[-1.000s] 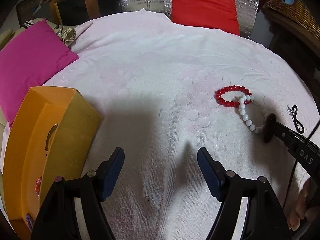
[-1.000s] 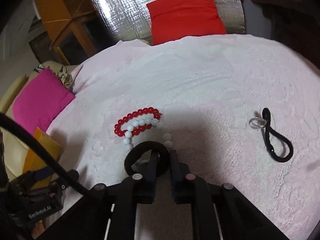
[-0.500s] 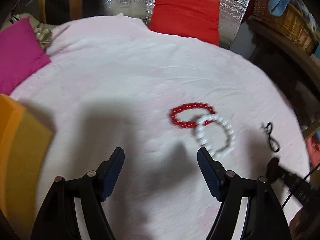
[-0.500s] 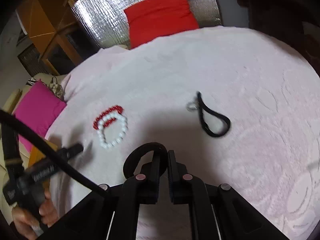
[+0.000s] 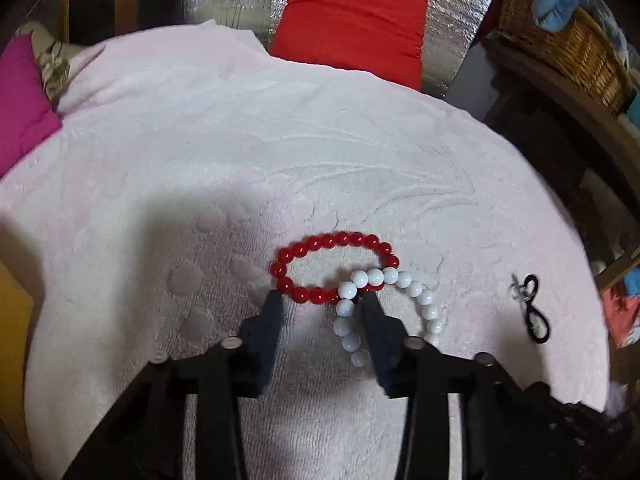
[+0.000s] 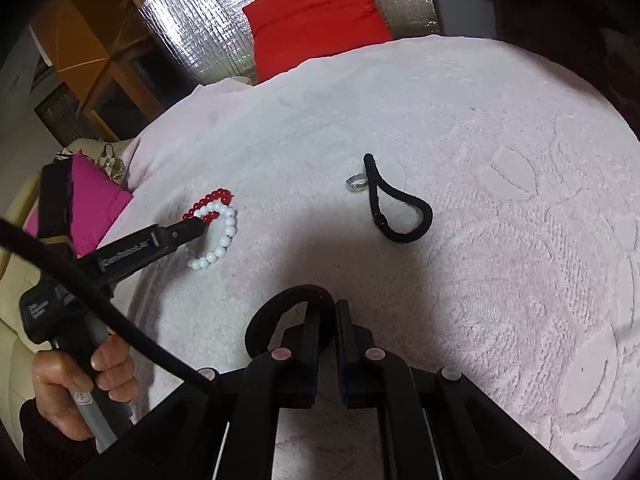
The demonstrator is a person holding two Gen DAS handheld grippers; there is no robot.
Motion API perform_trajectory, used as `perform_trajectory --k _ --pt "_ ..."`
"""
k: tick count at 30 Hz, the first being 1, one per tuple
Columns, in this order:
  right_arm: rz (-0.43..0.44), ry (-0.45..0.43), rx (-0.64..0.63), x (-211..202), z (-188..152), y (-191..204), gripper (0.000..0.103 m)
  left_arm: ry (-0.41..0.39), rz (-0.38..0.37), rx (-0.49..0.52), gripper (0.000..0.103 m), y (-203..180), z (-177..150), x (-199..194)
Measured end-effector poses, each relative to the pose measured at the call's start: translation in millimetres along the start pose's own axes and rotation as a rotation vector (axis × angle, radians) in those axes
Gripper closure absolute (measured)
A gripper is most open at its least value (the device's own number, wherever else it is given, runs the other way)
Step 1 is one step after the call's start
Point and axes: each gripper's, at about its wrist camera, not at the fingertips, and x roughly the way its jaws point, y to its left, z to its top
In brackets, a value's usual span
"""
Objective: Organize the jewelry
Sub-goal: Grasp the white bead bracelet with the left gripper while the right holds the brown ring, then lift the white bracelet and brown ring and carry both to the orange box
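Observation:
A red bead bracelet point(image 5: 332, 242) lies on the pale pink blanket point(image 5: 200, 160), overlapped at its right by a white bead bracelet point(image 5: 424, 300). My left gripper point(image 5: 322, 300) points down at them, its jaws closing. The red bracelet's near arc sits between the fingertips point(image 5: 274, 304), and I see no firm pinch. My right gripper point(image 6: 334, 308) is shut on a black hair tie loop point(image 6: 280, 300) held just above the blanket. The right wrist view also shows the red bracelet point(image 6: 208, 202), the white bracelet point(image 6: 220, 240) and the left gripper point(image 6: 196, 228).
A second black hair tie point(image 6: 400, 208) with a silver ring point(image 6: 356, 182) lies further out on the blanket. Red cushion point(image 5: 352, 20) and foil sheet at the back, pink cushion point(image 5: 20, 116) left, wicker basket point(image 5: 568, 48) right. A hand point(image 6: 80, 368) holds the left tool.
My left gripper swung right from the orange box to the bracelets and its jaws narrowed around the red one. The right gripper drew away from the bracelets with the black loop.

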Motion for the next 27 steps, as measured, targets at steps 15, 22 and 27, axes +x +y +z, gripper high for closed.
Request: perform_trajectory --k 15,22,27 --pt "0.027 -0.048 -0.007 -17.3 4.0 8.2 0.095 0.021 0.021 0.087 0.093 3.5 -20.8 -32.1" --pt "0.031 -0.039 -0.035 -15.6 5.1 27.6 0.095 0.047 0.021 0.135 0.093 21.2 -37.7 -48.5" --pt "-0.015 0.021 -0.079 0.8 -1.0 43.1 0.093 0.078 -0.002 0.188 0.093 25.4 -44.3 -48.7"
